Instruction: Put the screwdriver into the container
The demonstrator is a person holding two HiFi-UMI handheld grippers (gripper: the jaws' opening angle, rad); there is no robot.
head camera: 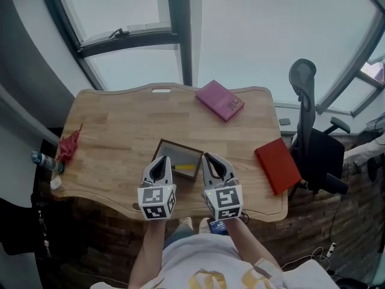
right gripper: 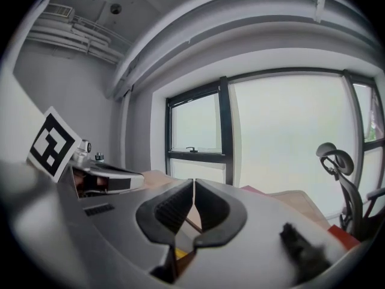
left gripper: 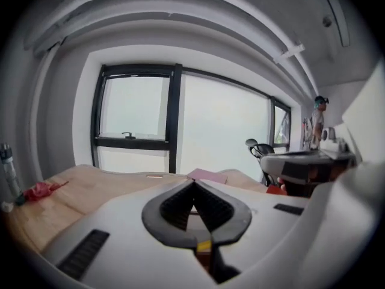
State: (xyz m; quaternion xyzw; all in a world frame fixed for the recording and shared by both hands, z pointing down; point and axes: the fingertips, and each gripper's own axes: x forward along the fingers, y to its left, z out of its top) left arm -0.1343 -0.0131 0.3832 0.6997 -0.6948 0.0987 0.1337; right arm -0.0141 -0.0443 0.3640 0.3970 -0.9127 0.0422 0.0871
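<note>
Wooden table, container near front edge

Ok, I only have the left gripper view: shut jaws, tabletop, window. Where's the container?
Observer: In the head view the container sits on the table, showing between the left gripper and the right gripper.
Operator: Is the screwdriver in it?
Observer: A yellow-handled tool, likely the screwdriver, lies inside it.
Operator: And the right jaws?
Observer: Its own view shows them together, nothing between them.
</note>
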